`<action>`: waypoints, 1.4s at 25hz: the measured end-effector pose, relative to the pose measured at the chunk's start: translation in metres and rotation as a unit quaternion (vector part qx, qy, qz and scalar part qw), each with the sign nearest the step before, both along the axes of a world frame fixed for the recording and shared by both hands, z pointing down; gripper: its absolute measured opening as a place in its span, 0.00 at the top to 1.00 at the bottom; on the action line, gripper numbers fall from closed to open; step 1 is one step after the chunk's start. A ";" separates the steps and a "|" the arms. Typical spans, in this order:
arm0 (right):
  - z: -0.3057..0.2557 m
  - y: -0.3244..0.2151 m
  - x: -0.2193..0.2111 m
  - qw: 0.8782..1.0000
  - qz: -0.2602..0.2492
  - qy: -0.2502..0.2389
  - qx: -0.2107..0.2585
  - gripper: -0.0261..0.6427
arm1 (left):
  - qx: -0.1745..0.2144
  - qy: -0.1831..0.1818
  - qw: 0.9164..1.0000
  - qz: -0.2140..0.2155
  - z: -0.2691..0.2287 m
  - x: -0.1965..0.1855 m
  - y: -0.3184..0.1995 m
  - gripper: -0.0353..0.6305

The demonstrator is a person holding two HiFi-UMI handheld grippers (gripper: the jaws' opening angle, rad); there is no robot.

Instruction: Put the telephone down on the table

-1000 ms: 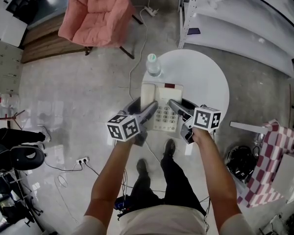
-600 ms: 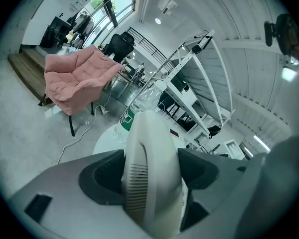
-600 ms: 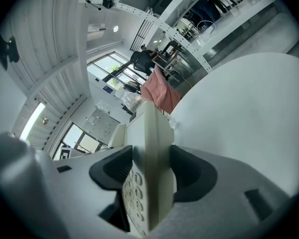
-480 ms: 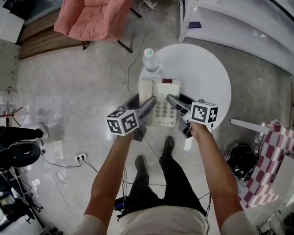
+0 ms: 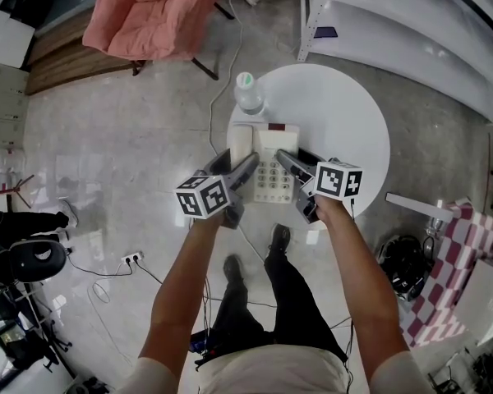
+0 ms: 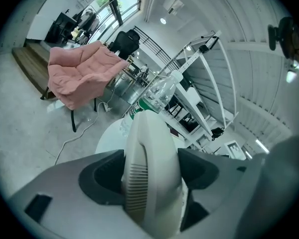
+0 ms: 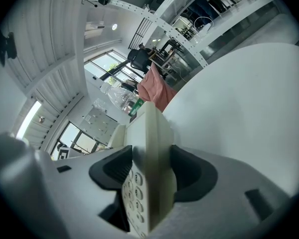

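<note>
Telephone (image 5: pixel 273 164): cream desk set, keypad facing up, at the table's (image 5: pixel 345 130) near-left edge, with its near end past the rim on the person's side. Whether its underside touches the tabletop cannot be told.

Left gripper (image 5: pixel 237 161): jaws closed onto the handset (image 6: pixel 152 173), which lies along the telephone's side farthest from the table centre. In the left gripper view both pads press the rounded shell, one on each flank, with the slotted grille facing the camera.

Right gripper (image 5: pixel 294 156): jaws closed on the telephone body (image 7: pixel 149 178) on the side nearer the table centre. The right gripper view shows one pad on the keypad face, the other on the opposite face.

Arms: both forearms are bare and reach forward from the torso toward the table, converging so the two grippers flank the telephone. The marker cubes face upward and the wrists are roughly level with each other.

Water bottle (image 5: pixel 248 93): upright on the table's left rim, just beyond the telephone's far end. Pink chair (image 5: pixel 144 15): on the floor, well apart from the table, beyond its left side.
</note>
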State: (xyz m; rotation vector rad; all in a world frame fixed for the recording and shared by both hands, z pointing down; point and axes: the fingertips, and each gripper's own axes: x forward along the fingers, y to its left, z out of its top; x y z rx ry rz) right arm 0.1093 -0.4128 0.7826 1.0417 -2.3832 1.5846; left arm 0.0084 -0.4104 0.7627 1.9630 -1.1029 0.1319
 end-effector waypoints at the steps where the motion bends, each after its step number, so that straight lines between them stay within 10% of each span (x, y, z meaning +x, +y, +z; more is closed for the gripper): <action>1: 0.002 0.000 0.000 1.000 0.000 0.001 -0.001 0.62 | -0.001 0.000 1.000 -0.001 0.002 0.000 0.000 0.46; 35: 0.033 -0.003 0.002 0.998 0.020 0.060 -0.015 0.61 | -0.023 -0.032 0.999 0.004 0.030 -0.002 -0.004 0.46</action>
